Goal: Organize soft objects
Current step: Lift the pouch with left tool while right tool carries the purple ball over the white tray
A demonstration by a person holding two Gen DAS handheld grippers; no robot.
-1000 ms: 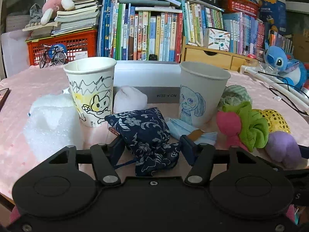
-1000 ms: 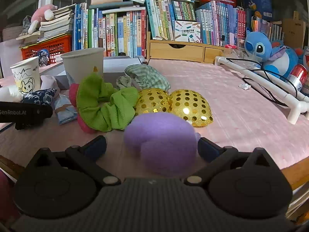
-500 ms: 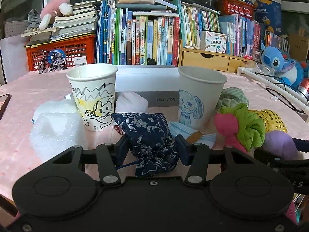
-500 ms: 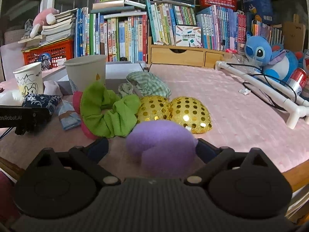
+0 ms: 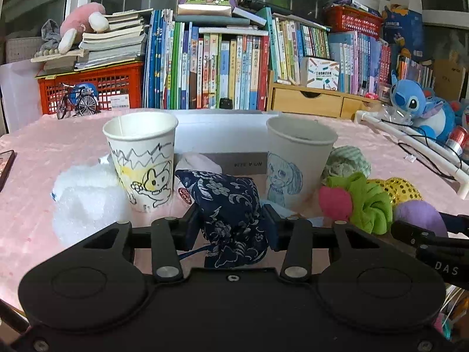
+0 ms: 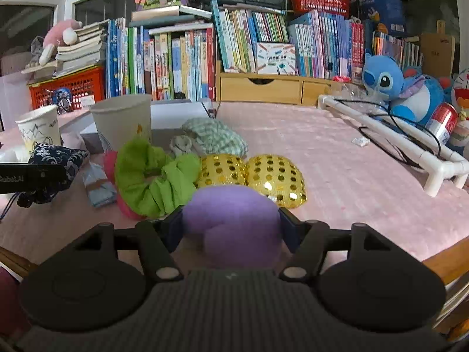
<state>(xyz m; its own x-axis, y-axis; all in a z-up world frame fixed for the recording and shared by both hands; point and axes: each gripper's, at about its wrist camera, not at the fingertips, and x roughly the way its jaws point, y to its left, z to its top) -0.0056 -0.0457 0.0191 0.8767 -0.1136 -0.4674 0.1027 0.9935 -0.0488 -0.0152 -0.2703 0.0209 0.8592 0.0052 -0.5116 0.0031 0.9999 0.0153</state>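
Observation:
A navy floral pouch (image 5: 228,202) sits between the fingers of my left gripper (image 5: 232,224). The jaws are closing and both pads press its sides, pinching it narrower. Behind it stand two drawn-on paper cups, one at the left (image 5: 142,158) and one at the right (image 5: 299,161). My right gripper (image 6: 231,228) is closing on a purple plush ball (image 6: 231,214), with both pads touching its flanks. Beyond the ball lie a green scrunchie (image 6: 152,176), a gold sequinned piece (image 6: 275,179) and a green checked cloth (image 6: 217,138).
A white fluffy bundle (image 5: 85,193) lies left of the cups, and a white box (image 5: 222,135) stands behind them. A white pipe frame (image 6: 395,140) with cables and a blue plush toy (image 6: 392,88) occupy the right. The table's wooden edge (image 6: 445,261) is near right. Books line the back.
Both grippers have narrowed. The left fingers came in onto the navy pouch and squeezed it. The right fingers, wide apart before, now touch the purple ball.

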